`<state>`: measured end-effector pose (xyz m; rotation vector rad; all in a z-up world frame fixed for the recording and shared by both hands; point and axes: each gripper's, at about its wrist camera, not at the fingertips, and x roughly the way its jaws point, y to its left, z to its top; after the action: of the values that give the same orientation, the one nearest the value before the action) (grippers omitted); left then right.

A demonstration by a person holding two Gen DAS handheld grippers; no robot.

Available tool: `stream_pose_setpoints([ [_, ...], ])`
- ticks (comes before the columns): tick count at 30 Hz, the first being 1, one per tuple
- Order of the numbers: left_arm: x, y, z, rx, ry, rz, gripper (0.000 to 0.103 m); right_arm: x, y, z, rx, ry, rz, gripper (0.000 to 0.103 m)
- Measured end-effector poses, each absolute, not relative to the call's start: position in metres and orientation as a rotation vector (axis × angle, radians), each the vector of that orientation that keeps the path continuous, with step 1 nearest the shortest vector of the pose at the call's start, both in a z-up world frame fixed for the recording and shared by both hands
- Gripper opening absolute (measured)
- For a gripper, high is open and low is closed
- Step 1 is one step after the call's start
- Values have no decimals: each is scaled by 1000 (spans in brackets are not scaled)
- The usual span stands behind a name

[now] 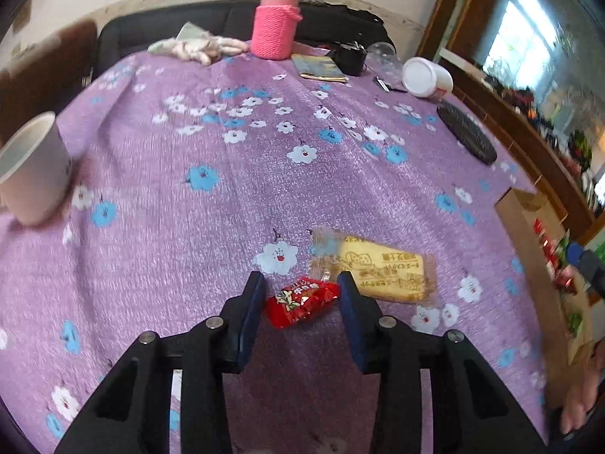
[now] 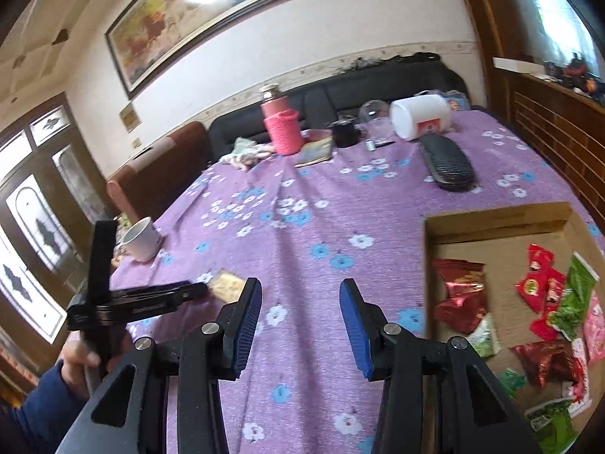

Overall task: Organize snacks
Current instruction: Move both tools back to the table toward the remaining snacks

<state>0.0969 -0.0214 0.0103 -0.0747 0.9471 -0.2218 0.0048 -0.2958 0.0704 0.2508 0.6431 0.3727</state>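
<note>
Fingers of the left gripper (image 1: 301, 283) stand apart, straddling the small red foil snack packet (image 1: 301, 301) for pickup; right gripper (image 2: 300, 293) fingers gape empty beside the shallow cardboard box (image 2: 499, 223).

Home living room: sofa (image 2: 378, 90), framed painting (image 2: 196, 19), tablecloth (image 2: 302, 246).

White mug (image 1: 32, 168), pink flask (image 1: 275, 26)

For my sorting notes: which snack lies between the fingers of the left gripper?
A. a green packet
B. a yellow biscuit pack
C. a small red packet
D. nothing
C: the small red packet lies on the purple cloth between the fingers of the left gripper; the yellow biscuit pack lies just beyond.
</note>
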Motion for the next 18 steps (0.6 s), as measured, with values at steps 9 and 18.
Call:
stream_pose_setpoints([
  [9, 90, -19, 14, -26, 931, -203, 23, 26, -256, 65, 292, 826, 503, 47],
  [18, 91, 22, 32, -182, 915, -207, 23, 111, -190, 46, 268, 989, 534, 47],
])
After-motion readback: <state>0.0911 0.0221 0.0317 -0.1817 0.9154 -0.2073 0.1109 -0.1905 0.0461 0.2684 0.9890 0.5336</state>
